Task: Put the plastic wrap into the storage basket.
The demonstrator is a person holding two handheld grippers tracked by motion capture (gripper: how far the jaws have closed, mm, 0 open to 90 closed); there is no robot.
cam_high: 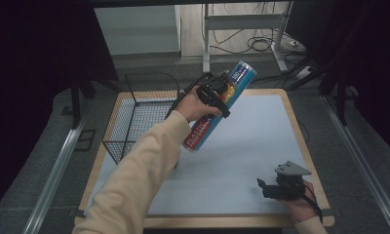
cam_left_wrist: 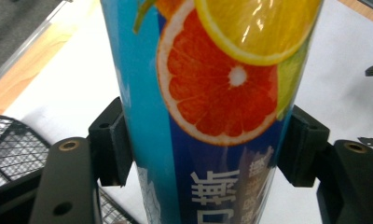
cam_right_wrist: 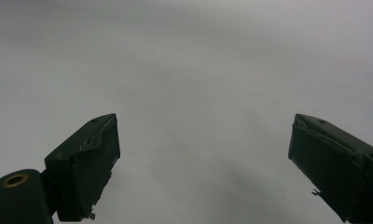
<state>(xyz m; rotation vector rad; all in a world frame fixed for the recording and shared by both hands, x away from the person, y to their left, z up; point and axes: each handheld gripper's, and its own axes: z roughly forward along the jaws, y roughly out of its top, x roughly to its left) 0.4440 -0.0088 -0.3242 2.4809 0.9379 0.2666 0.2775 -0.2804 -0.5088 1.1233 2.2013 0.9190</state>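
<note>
Gripping a tall canister [cam_high: 220, 105], left gripper [cam_high: 213, 92] jaws beside wire basket [cam_high: 134, 117], right gripper [cam_high: 276, 187] jaws spread.

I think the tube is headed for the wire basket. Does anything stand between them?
Nothing visible does. The left tool holds the tube in the air to the right of the wire basket, whose top is open, and the gap between them is free.

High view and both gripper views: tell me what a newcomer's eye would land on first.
The bright blue tube printed with citrus slices stands out, held tilted above the table's pale mat by the left gripper, whose jaws clamp its sides in the left gripper view. Next comes the black wire basket at the table's left edge, then the right gripper, open, low at the near right corner.
</note>
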